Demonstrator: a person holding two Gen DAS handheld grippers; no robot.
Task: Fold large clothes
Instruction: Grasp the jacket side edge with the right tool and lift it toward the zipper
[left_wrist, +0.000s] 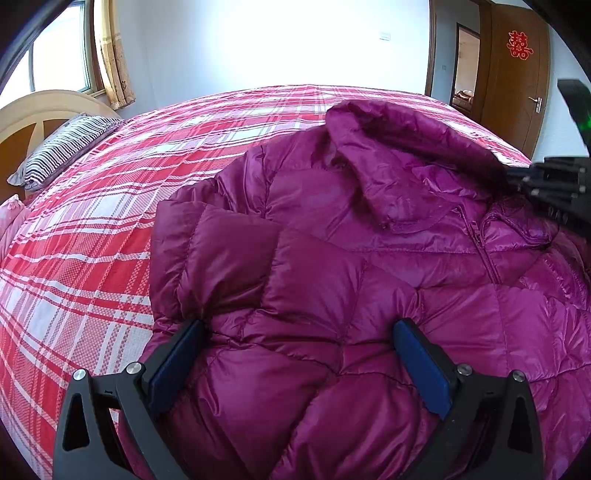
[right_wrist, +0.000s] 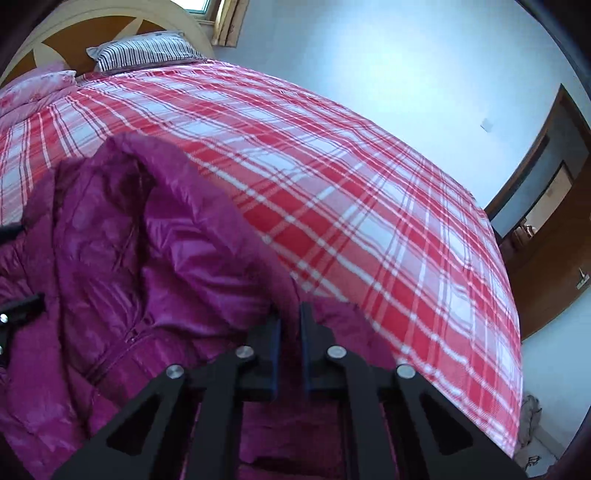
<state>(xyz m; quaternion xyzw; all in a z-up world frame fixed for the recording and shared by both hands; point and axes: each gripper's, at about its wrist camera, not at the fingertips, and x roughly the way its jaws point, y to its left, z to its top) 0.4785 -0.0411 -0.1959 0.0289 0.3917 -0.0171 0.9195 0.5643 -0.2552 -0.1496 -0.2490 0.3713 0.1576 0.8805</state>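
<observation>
Red plaid bedspread (left_wrist: 110, 206), striped pillow (left_wrist: 62, 151), perhaps a wooden door (left_wrist: 517, 81).

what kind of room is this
Most likely a home bedroom: a bed with a red plaid cover and a wooden headboard, a striped pillow, and a curtained window.

Purple puffer jacket (left_wrist: 332, 236) is lying on red plaid bed (left_wrist: 110, 221), hood (left_wrist: 388, 147) flopping fwd over zip. Left gripper (left_wrist: 299, 328) is hovering w/ jaws wide apart over its quilted sleeve. Right gripper (left_wrist: 554, 192) is showing at right edge, by collar.
</observation>
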